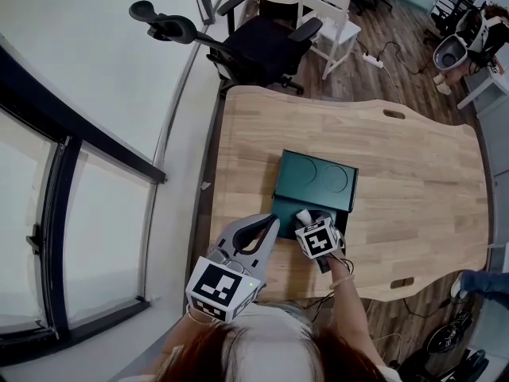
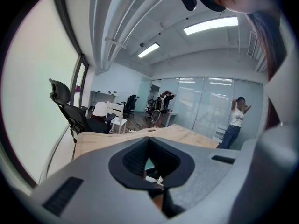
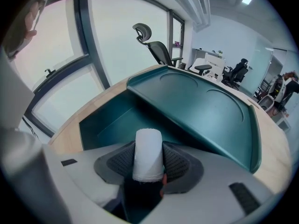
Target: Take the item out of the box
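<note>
A dark green box [image 1: 288,211] lies near the front of the wooden table [image 1: 413,173], its lid [image 1: 316,180] pushed back so the near end gapes. In the right gripper view the hollow of the box [image 3: 105,122] shows under the raised lid [image 3: 205,111]. A white rolled item [image 3: 148,153] stands upright between the pads of my right gripper [image 3: 148,161], which is shut on it over the opening. From the head view the roll [image 1: 303,214] sits at the right gripper [image 1: 307,220] tips. My left gripper [image 1: 271,224] hovers beside the box's left edge, jaws together and holding nothing [image 2: 148,146].
A black office chair [image 1: 262,42] and a white chair [image 1: 330,14] stand beyond the table's far edge. Windows run along the left. A slot [image 1: 394,114] is cut in the tabletop at the back right. A person [image 2: 236,120] stands far off.
</note>
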`<state>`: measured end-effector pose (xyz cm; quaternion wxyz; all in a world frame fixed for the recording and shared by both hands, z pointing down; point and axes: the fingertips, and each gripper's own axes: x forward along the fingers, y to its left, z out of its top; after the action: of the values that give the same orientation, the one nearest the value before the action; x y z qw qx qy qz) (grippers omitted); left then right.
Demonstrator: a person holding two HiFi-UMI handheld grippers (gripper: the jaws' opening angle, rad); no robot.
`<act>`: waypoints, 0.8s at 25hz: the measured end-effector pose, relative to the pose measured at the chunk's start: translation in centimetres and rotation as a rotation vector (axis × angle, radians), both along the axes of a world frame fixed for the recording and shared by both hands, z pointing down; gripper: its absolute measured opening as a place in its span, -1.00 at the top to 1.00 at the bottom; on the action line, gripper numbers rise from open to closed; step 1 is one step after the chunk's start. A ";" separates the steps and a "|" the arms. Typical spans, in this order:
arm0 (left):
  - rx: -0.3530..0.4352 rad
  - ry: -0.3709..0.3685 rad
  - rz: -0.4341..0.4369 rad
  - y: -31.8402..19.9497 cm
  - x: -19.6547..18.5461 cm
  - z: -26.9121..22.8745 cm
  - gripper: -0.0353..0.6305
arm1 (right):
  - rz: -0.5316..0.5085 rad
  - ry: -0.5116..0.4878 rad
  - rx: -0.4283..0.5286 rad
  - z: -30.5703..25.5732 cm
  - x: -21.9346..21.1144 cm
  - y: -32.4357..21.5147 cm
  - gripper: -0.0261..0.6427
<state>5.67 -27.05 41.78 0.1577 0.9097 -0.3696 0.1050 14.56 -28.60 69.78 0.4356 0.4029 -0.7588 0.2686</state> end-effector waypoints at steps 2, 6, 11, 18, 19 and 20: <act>0.001 -0.001 0.002 0.2 0.0 0.0 0.88 | 0.011 -0.011 0.019 -0.4 -0.1 -0.1 0.34; 0.009 0.003 0.009 0.7 0.1 -0.3 0.88 | 0.030 -0.024 0.050 -1.3 -0.2 -0.1 0.34; 0.024 0.007 0.013 1.4 -0.3 -0.8 0.88 | 0.065 -0.031 0.112 -3.1 -0.2 0.0 0.34; 0.047 0.017 0.006 2.9 -1.2 -1.7 0.88 | 0.127 -0.069 0.198 -5.6 -0.2 0.9 0.34; 0.050 0.017 0.006 3.2 -1.3 -1.8 0.88 | 0.133 -0.070 0.213 -6.0 -0.2 1.1 0.34; 0.054 0.016 0.005 3.4 -1.5 -1.9 0.88 | 0.137 -0.068 0.229 -6.3 -0.2 1.2 0.34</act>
<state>4.20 -23.64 39.85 0.1360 0.9154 -0.3686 0.0880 14.39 -27.37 63.45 0.3415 0.4914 -0.7696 0.2229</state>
